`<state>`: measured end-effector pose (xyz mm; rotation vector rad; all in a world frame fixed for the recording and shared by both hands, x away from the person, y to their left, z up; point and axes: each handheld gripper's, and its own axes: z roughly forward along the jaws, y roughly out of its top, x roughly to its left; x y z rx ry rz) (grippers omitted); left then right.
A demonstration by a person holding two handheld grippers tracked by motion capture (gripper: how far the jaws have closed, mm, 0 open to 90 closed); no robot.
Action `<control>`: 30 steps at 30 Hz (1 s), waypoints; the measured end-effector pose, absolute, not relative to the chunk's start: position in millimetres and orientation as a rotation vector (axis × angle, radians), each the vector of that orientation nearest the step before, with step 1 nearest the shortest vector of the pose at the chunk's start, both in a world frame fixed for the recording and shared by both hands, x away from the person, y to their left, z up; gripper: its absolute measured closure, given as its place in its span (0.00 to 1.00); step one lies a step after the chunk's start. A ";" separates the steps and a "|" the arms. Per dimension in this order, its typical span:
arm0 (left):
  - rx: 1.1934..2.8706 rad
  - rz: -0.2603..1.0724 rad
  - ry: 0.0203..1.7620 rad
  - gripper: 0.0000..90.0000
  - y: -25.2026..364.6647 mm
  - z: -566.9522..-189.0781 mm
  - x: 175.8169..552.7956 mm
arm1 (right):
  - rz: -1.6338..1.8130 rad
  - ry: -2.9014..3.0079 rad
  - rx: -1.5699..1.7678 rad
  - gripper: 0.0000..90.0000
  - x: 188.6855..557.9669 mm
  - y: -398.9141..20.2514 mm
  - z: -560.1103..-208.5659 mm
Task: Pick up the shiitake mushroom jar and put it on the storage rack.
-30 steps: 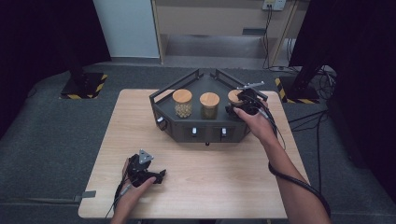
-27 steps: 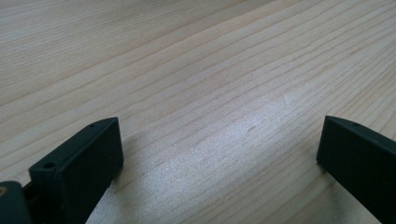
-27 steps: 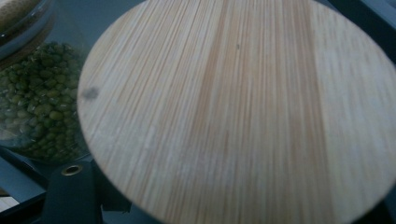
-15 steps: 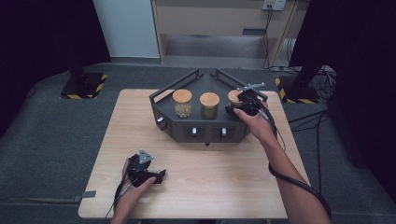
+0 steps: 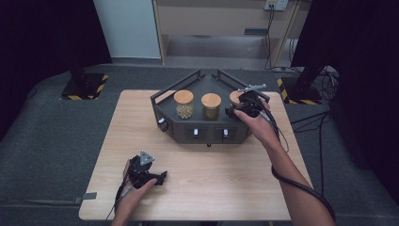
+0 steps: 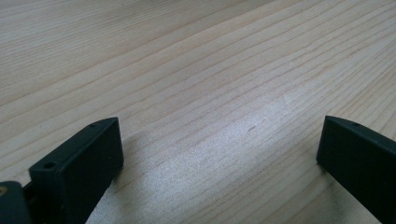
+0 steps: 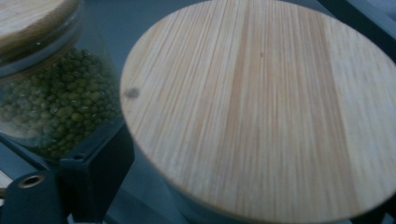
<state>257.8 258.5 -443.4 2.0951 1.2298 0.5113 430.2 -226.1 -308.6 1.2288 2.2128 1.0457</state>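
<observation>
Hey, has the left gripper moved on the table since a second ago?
No. In the high view the left gripper lies at the same spot on the wooden table, near its front edge, as far from the dark tray as before.

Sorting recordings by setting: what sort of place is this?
Likely a lab recording station: a wooden table on grey carpet, stand bases with hazard-striped tape, cables and a wall socket.
</observation>
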 end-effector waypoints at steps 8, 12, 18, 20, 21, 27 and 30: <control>2.095 0.511 1.230 0.00 258.5 -443.4 257.8 | 1.058 2.170 1.242 0.07 419.4 -228.3 -304.4; 2.095 0.511 1.230 0.00 258.5 -443.4 257.8 | 1.062 2.165 1.237 0.05 414.2 -231.7 -302.2; 2.095 0.511 1.230 0.00 258.5 -443.4 257.8 | 1.082 2.147 1.243 0.04 405.3 -239.2 -299.5; 2.095 0.511 1.230 0.00 258.5 -443.4 257.8 | 1.084 2.145 1.237 0.04 401.5 -242.0 -299.2; 2.095 0.511 1.230 0.00 258.5 -443.4 257.8 | 1.088 2.143 1.237 0.04 399.4 -243.7 -299.0; 2.094 0.513 1.231 0.00 258.3 -443.5 257.6 | 1.113 2.130 1.241 0.03 387.1 -253.0 -299.6; 2.094 0.512 1.231 0.00 258.4 -443.5 257.6 | 1.117 2.130 1.242 0.03 382.7 -257.6 -301.4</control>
